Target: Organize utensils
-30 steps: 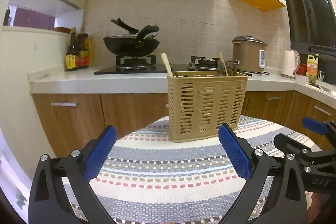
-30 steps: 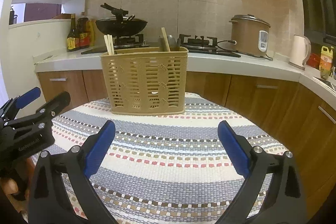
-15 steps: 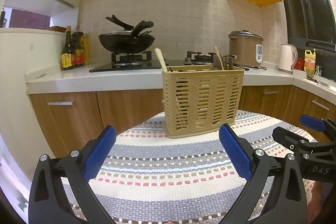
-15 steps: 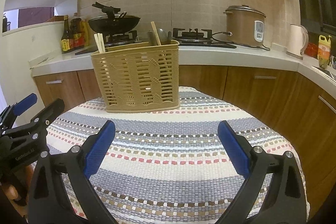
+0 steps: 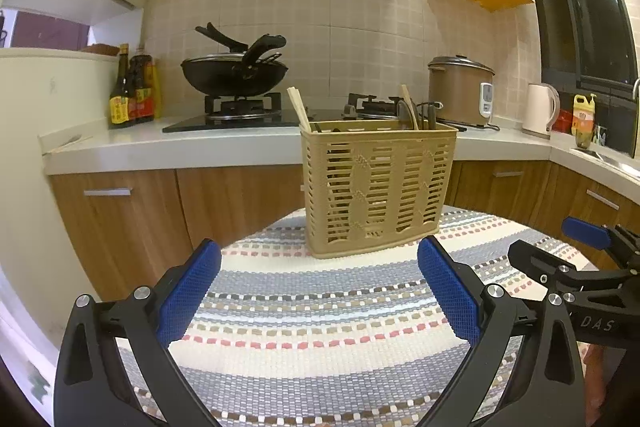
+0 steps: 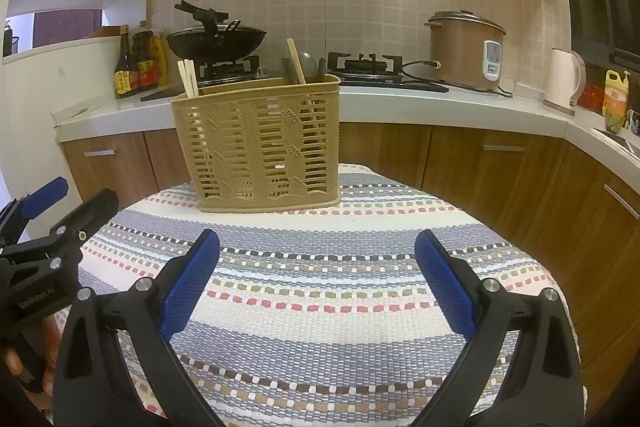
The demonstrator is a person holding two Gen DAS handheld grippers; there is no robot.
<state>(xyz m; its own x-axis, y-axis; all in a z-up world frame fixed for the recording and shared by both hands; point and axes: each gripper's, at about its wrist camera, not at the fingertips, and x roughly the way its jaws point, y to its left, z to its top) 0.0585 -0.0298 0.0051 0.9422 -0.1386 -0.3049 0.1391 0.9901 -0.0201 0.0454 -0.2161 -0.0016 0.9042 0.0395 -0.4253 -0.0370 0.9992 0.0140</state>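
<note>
I have my left gripper [image 5: 318,291] low over the near side of the tabletop [image 5: 320,347], its blue pads spread wide with nothing between them. I hold it back like this, I judge, because there is nothing loose on the striped cloth to pick up; it is simply out of the way and ready.

Ahead of it, toward the far edge of the cloth, stands the tan slotted utensil basket [image 5: 376,187], upright and well apart from both grippers. At its left end a pair of pale chopsticks [image 5: 298,107] leans out over the rim. Further right, a single wooden stick [image 5: 410,105] and some dark utensil handles [image 5: 404,113] poke up from the right-hand end. Sorting them into separate ends seems to be the point of the task, and it looks to me close to done.

My right gripper [image 6: 318,287] sits to the right of the left one, equally wide open and empty, aimed at the same basket [image 6: 260,147].

Compared with a second ago, both views have dropped and eased a little nearer: the basket now sits lower against the kitchen counter [image 5: 200,147] behind it and looks slightly larger. The basket and its contents have not moved, and neither gripper has changed its opening.
</note>
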